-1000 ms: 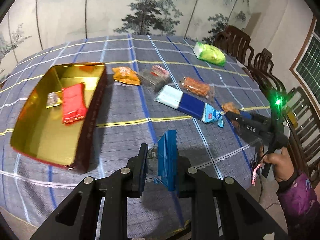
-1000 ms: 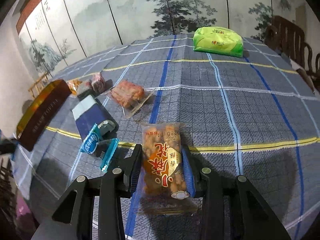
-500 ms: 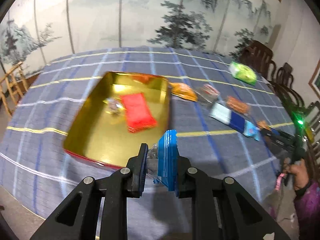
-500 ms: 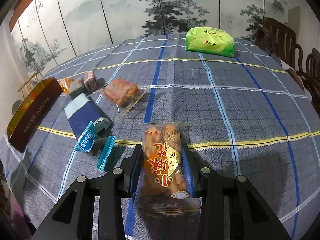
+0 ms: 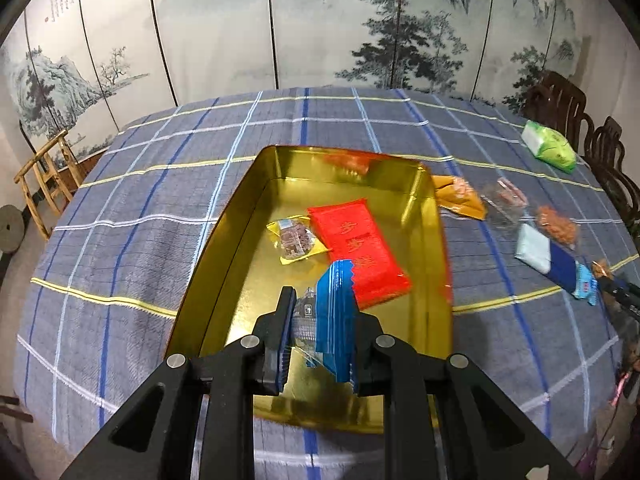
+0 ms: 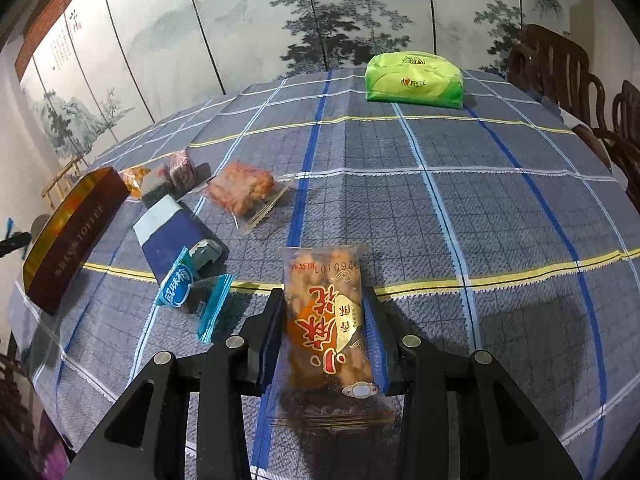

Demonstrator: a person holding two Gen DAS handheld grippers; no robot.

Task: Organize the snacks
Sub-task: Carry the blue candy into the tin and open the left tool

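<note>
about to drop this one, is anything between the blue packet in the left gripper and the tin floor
Nothing visible. The left gripper holds the blue packet over bare gold floor of the tin. The red packet and small yellow packet lie farther in, beyond it.

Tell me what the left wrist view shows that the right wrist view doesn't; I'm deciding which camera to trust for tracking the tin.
Only the left wrist view shows the gold tin's inside: a red packet and a small yellow-edged snack lie there, with the left claw holding a blue wrapper above it.

Only the right wrist view shows the right claw clamping an orange snack pack, and the tin's brown outer wall with lettering.

Both show the tin, the green pack, the blue-and-white packet and the plaid tablecloth.
</note>
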